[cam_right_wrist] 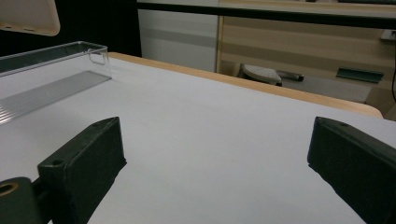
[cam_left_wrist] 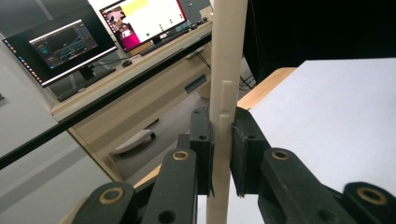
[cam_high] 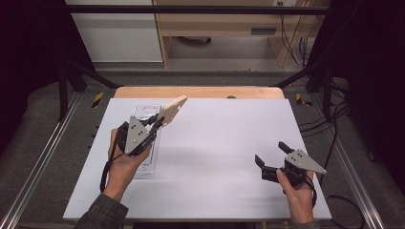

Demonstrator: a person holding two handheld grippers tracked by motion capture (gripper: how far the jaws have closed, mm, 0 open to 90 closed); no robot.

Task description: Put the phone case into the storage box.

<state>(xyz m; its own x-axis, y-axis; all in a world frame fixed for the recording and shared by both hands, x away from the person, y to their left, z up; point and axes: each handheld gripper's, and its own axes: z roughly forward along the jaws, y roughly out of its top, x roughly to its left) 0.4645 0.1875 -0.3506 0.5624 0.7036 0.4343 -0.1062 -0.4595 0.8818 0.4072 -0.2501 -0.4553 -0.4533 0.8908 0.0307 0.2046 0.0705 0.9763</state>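
A flat beige plastic panel [cam_high: 173,108] is held above the left side of the table, tilted up and away. My left gripper [cam_high: 160,119] is shut on its lower end. In the left gripper view the panel [cam_left_wrist: 229,46] stands edge-on, with both pads of that gripper [cam_left_wrist: 223,130] pressed against it. Below the hand lies a clear plastic tray [cam_high: 144,170]. My right gripper [cam_high: 270,152] hovers low over the front right of the table, open, with nothing between its jaws [cam_right_wrist: 215,140]. Its view shows the tray [cam_right_wrist: 88,46] and a corner of the panel [cam_right_wrist: 28,16] at the upper left.
The white table top [cam_high: 219,143] has a wooden strip [cam_high: 200,92] along its far edge. Metal frame rails [cam_high: 43,157] run down both sides. Beyond the table are a wooden desk [cam_left_wrist: 154,88] and two lit monitors [cam_left_wrist: 140,18].
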